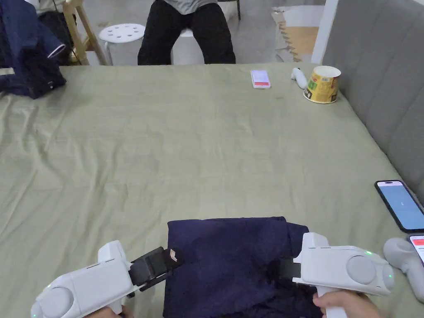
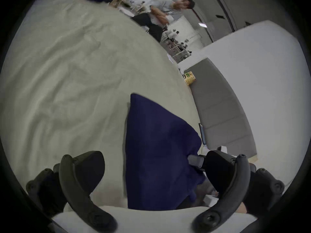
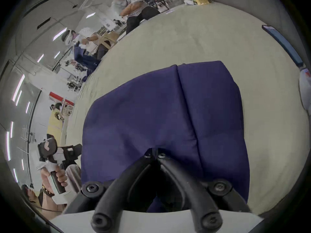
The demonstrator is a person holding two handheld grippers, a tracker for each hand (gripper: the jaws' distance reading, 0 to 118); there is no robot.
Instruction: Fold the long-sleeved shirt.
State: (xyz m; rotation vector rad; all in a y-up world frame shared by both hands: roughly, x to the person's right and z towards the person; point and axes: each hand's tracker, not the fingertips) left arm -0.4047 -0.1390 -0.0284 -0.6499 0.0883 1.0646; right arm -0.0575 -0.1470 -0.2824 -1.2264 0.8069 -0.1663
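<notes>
The navy long-sleeved shirt (image 1: 232, 265) lies folded into a compact rectangle on the green sheet, close to the near edge. My right gripper (image 1: 285, 269) comes in from the shirt's right side. In the right gripper view its jaws meet at their tips (image 3: 154, 153), pinching a fold of the shirt (image 3: 151, 112). My left gripper (image 1: 167, 265) sits at the shirt's left edge. In the left gripper view its jaws stand wide apart (image 2: 154, 166), with the shirt (image 2: 156, 144) lying below between them and nothing gripped.
On the green-sheeted bed (image 1: 165, 145) lie a phone (image 1: 260, 78), a paper cup (image 1: 322, 84) and a white controller (image 1: 299, 77) at the back right. Two phones (image 1: 399, 205) and another controller (image 1: 403, 256) lie at the near right. A grey padded panel (image 1: 385, 83) borders the right. A navy jacket (image 1: 25, 54) sits far left; a person (image 1: 186, 33) is seated beyond.
</notes>
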